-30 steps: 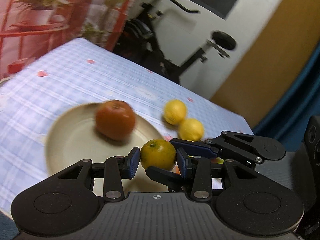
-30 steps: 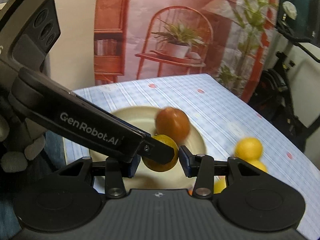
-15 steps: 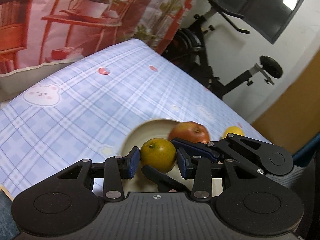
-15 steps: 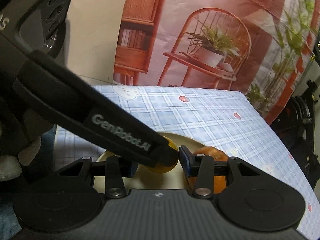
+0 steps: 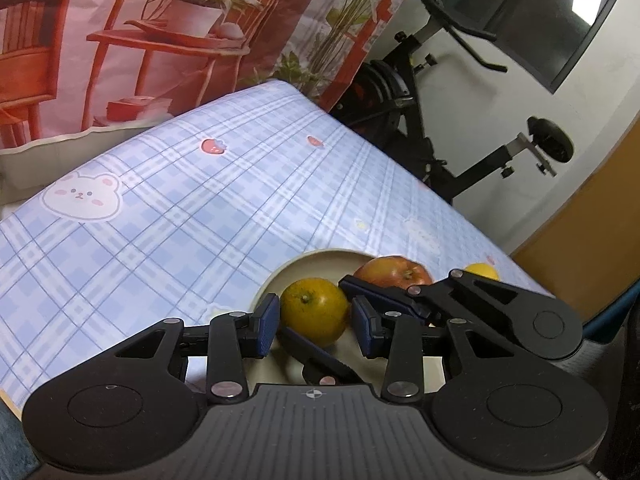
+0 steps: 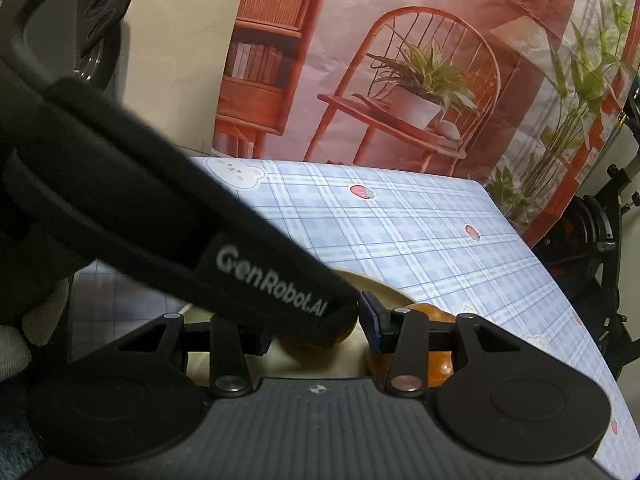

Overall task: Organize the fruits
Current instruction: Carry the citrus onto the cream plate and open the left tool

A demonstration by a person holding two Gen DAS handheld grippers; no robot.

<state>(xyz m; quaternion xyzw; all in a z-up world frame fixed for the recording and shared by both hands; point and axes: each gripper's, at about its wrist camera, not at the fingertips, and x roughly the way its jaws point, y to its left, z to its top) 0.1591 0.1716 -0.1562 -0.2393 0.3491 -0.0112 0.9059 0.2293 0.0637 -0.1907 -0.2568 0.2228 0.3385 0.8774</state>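
Observation:
A green-yellow orange (image 5: 314, 310) sits between the blue pads of my left gripper (image 5: 316, 322), over the cream plate (image 5: 316, 261). The pads stand a little apart from the fruit, so the jaws are open. My right gripper (image 6: 320, 324) is open around the same orange (image 6: 344, 334), which the left gripper's black finger mostly hides. A red apple (image 5: 394, 270) lies on the plate behind it and shows in the right wrist view (image 6: 436, 362). A yellow lemon (image 5: 482, 271) lies on the cloth beyond the plate.
The table wears a blue plaid cloth (image 5: 192, 216) with bear and strawberry prints. A printed backdrop (image 5: 120, 40) hangs behind it. An exercise bike (image 5: 432, 120) stands past the table's far right edge.
Both grippers have swung left and tilted up, so more cloth and backdrop show. The plate and apple now sit low in view. The left pads have eased off the orange.

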